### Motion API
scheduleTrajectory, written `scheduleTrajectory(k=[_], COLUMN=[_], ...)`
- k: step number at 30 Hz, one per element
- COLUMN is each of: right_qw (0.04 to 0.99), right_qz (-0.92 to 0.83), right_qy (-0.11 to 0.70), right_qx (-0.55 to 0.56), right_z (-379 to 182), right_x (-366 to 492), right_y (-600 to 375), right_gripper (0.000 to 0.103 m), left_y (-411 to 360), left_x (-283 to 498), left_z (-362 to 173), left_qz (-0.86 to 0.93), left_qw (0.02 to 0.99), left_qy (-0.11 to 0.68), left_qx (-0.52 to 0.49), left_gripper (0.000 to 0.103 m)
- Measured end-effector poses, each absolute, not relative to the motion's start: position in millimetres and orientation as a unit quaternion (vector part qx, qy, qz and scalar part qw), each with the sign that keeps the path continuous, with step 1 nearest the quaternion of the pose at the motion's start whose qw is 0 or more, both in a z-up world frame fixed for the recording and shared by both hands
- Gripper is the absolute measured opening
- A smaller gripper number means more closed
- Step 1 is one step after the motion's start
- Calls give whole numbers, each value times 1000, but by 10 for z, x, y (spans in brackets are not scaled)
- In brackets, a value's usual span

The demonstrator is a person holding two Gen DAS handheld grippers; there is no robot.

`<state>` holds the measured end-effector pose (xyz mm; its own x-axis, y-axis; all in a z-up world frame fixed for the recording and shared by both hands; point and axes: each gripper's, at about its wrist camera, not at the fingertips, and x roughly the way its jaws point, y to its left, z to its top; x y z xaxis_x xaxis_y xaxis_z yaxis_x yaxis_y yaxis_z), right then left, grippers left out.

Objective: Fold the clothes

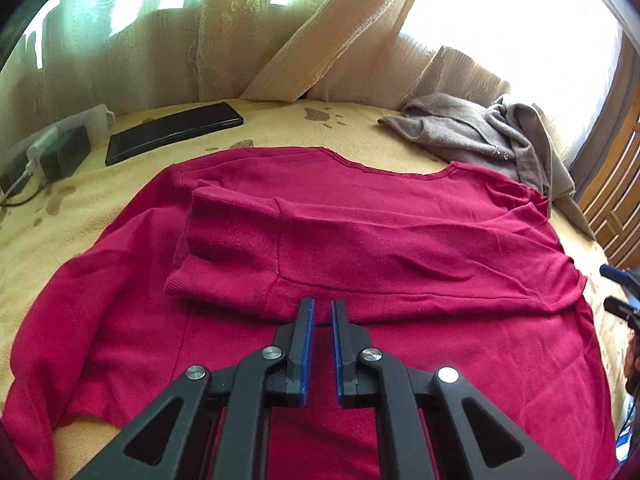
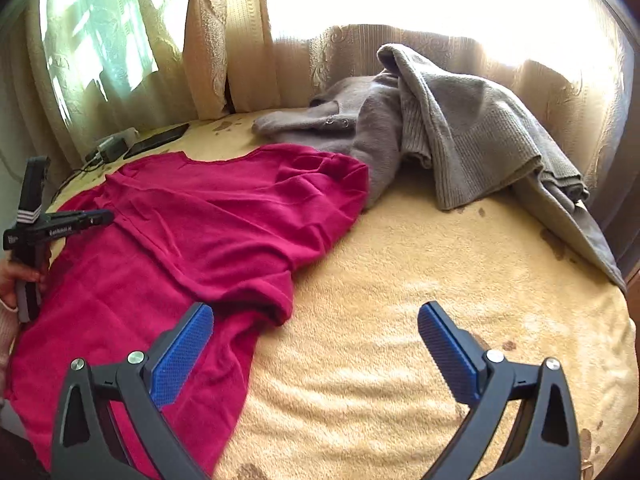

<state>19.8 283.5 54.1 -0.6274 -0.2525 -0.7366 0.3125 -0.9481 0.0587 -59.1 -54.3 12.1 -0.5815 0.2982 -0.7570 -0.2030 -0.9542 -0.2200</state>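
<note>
Sweater (image 1: 360, 248), red, lies flat on the bed (image 2: 400, 300), which has a yellow fuzzy blanket w/ small brown spots. Neck hole points to the curtains (image 1: 224, 32) at the far side. One sleeve is folded across the chest, cuff end lying toward the left in the left wrist view. The other sleeve lies out to the left side, down along the body of the sweater.

Left claw (image 1: 322, 312) sits low over the bottom half of the red sweater. Its two blue pads are nearly together, just a thin gap, & nothing is between them. In the right wrist view a person's hand (image 2: 16, 280) holds its handle at the left edge.

Right claw (image 2: 316, 344) is spread wide, nothing held. Its left finger is over the edge of the red sweater, its right finger is over bare blanket. No earlier look to compare, so that's all abt it.

Gray clothes (image 2: 460, 136) sit in a loose heap at the far right of the bed, near the curtains. One gray piece touches the shoulder of the red sweater.

Black flat slab, maybe a phone (image 1: 172, 132), lies at the far left of the bed. Just beside it is a charger block (image 1: 52, 152) w/ a white plug & cable.
</note>
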Motion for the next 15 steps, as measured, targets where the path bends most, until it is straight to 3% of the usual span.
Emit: scheduleTrajectory(k=[9,15], right_qw=[173,199], right_qz=[-870,-863], right_qy=[105,105], right_qx=[449,451], right_z=[188,147], right_x=[106,130], right_y=[2384,2518], right_gripper=[103,102], left_y=[-614,-605], left_x=[-343,-2], left_z=[125,118], left_qz=[878,881], left_qw=[127,125], left_qy=[-76,-80], left_qx=[-456,-449], left_gripper=[9,13])
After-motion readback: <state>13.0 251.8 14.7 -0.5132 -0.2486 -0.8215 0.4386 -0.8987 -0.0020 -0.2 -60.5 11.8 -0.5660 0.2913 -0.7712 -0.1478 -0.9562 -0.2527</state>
